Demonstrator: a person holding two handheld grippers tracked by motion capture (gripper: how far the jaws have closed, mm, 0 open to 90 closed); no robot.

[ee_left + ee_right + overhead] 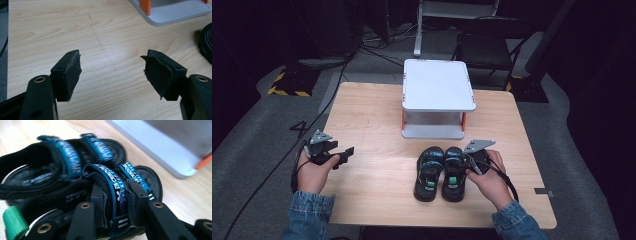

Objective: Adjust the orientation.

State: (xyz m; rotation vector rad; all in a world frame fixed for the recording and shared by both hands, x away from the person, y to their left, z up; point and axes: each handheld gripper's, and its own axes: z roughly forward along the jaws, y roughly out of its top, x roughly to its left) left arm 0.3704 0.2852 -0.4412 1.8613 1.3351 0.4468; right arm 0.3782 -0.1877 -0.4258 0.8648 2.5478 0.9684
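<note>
Two black sandals with blue straps lie side by side on the wooden table. The left sandal is free. My right gripper comes at the right sandal from its right side. Its jaws are shut on that sandal's blue strap, one pad on each side of it. A green pull tab sticks out at the sandal's heel. My left gripper hovers low over bare wood near the table's left side, open, with nothing between the pads.
A white two-level stand with orange posts stands at the table's back middle, just behind the sandals; its base is also close by in both gripper views. A sandal's black edge lies to the left gripper's right. Cables cross the floor at left.
</note>
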